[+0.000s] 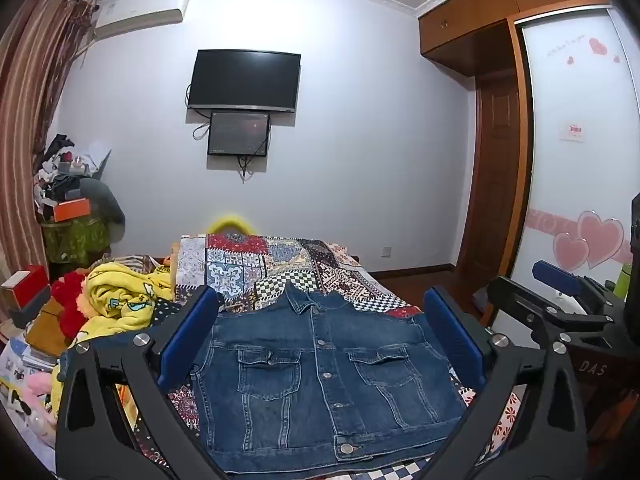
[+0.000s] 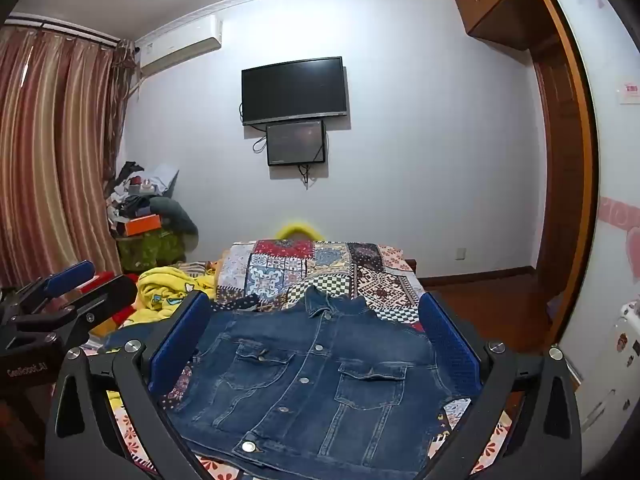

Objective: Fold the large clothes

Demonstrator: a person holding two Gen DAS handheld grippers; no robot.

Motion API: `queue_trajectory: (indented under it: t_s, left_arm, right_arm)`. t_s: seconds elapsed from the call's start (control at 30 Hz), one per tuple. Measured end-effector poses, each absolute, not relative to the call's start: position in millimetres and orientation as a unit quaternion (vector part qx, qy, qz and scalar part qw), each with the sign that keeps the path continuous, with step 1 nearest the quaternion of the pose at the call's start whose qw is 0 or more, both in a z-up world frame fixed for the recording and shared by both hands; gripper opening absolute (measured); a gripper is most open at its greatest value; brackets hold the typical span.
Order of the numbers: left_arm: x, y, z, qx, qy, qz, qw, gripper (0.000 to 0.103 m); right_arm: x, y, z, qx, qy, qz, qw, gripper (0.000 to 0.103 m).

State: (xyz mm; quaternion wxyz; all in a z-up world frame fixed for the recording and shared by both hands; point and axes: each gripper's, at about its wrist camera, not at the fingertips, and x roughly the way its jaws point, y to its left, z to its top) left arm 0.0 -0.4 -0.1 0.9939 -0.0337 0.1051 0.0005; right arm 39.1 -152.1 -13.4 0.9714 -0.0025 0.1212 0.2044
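Observation:
A blue denim jacket (image 1: 320, 376) lies flat, front side up and buttoned, on the patchwork bedspread (image 1: 280, 264), collar toward the far wall. It also shows in the right wrist view (image 2: 316, 384). My left gripper (image 1: 320, 320) is open and empty, held above the jacket with the blue pads either side of it. My right gripper (image 2: 316, 320) is open and empty too, above the jacket. The right gripper shows at the right edge of the left wrist view (image 1: 560, 280); the left gripper shows at the left edge of the right wrist view (image 2: 72, 284).
A yellow printed blanket (image 1: 120, 296) and soft toys are piled left of the jacket. A cluttered stand (image 1: 72, 216) is in the far left corner by the curtain. A wardrobe (image 1: 576, 160) runs along the right. A TV (image 1: 244, 80) hangs on the far wall.

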Motion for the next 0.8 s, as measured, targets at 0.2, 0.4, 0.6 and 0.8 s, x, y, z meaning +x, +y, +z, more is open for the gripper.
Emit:
queue_trajectory:
  t_s: [0.2, 0.4, 0.6, 0.8]
  left_arm:
    - [-0.9, 1.4, -2.4, -0.044, 0.112, 0.005, 0.993, 0.103]
    - [4.1, 6.8, -2.1, -0.051, 0.112, 0.002, 0.992, 0.103]
    - [1.6, 4.8, -2.6, -0.043, 0.107, 0.009, 0.993, 0.103]
    - [3.2, 2.4, -2.5, -0.040, 0.109, 0.009, 0.993, 0.103]
  right_arm:
    - [39.2, -151.1, -13.6, -0.003, 0.118, 0.205, 0.972, 0.103]
    - [39.3, -154.2, -14.6, 0.000, 0.120, 0.205, 0.971, 0.103]
    - [41.1, -149.7, -16.1, 0.001, 0.123, 0.205, 0.971, 0.103]
    - [41.5, -150.0, -16.0, 0.000, 0.123, 0.205, 0.971, 0.103]
